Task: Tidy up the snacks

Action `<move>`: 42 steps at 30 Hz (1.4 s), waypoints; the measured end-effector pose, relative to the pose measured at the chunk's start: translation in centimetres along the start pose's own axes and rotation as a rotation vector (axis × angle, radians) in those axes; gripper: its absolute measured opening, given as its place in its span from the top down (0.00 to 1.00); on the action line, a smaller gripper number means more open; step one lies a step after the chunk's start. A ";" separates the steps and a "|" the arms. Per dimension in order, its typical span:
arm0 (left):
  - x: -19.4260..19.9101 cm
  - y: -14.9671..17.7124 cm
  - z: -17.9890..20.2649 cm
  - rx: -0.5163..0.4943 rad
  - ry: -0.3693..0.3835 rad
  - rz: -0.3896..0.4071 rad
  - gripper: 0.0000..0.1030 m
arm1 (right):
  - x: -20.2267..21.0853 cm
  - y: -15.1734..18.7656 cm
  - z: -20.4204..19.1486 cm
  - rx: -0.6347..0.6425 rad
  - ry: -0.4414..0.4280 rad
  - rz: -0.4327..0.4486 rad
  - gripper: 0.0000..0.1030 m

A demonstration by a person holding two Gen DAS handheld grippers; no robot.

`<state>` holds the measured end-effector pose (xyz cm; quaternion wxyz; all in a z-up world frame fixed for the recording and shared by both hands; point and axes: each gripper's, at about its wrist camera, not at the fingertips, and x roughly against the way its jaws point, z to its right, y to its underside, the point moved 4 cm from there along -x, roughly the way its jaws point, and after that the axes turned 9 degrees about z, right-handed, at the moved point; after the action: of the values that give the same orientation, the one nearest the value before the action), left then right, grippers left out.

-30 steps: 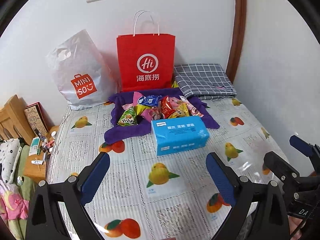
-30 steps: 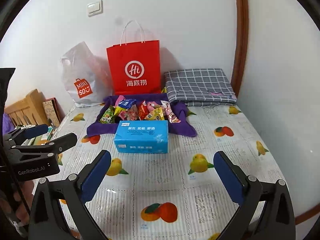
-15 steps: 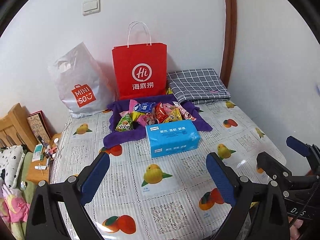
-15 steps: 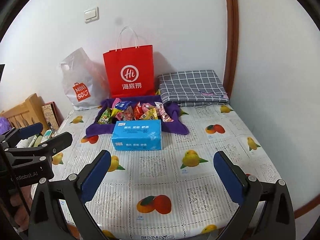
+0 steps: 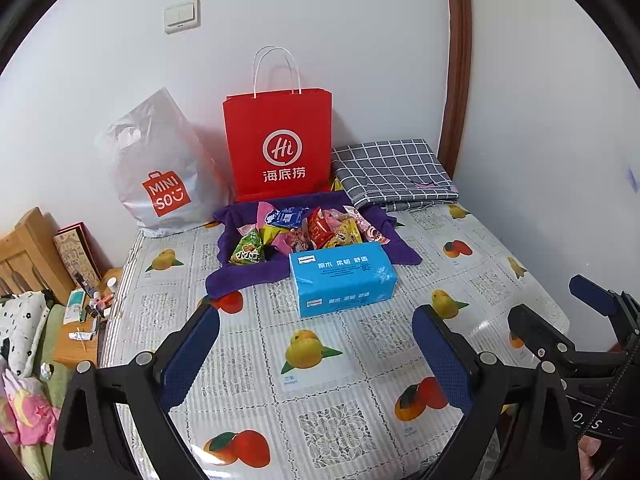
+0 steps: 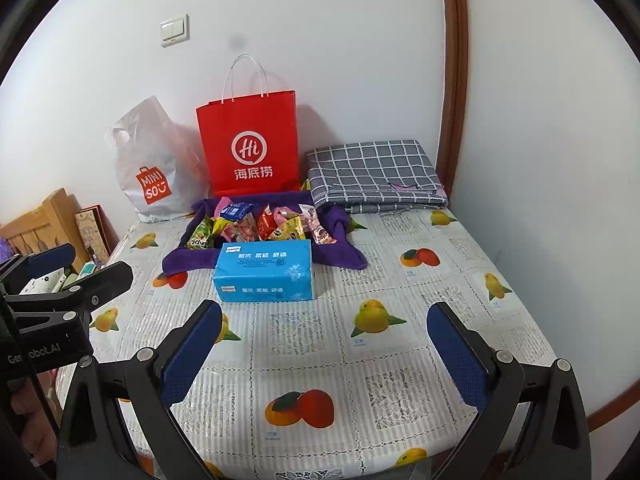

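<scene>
On the fruit-print table (image 5: 320, 364) (against white walls) sit snacks (image 5: 304, 230), seemingly foil-wrapped.

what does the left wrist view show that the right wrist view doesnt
Only the left wrist view shows the low wooden stand with small bottles and tubes beside the table, and the pink star-print cloth below it. Only the right wrist view shows the table's near right corner and the curved brown skirting below it. Both show the snacks piled on the purple cloth, the blue tissue pack in front, the red paper bag, and both grippers open and empty.
</scene>
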<state>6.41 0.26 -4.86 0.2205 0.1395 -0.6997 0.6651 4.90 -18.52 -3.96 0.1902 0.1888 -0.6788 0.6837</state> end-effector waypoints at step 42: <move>0.3 0.2 0.3 0.014 0.000 -0.002 0.05 | 0.7 -0.1 -0.2 -0.008 0.000 0.012 0.02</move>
<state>5.99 -0.04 -4.89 0.2203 0.1418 -0.6950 0.6696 4.36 -18.35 -3.46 0.1868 0.1837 -0.6828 0.6821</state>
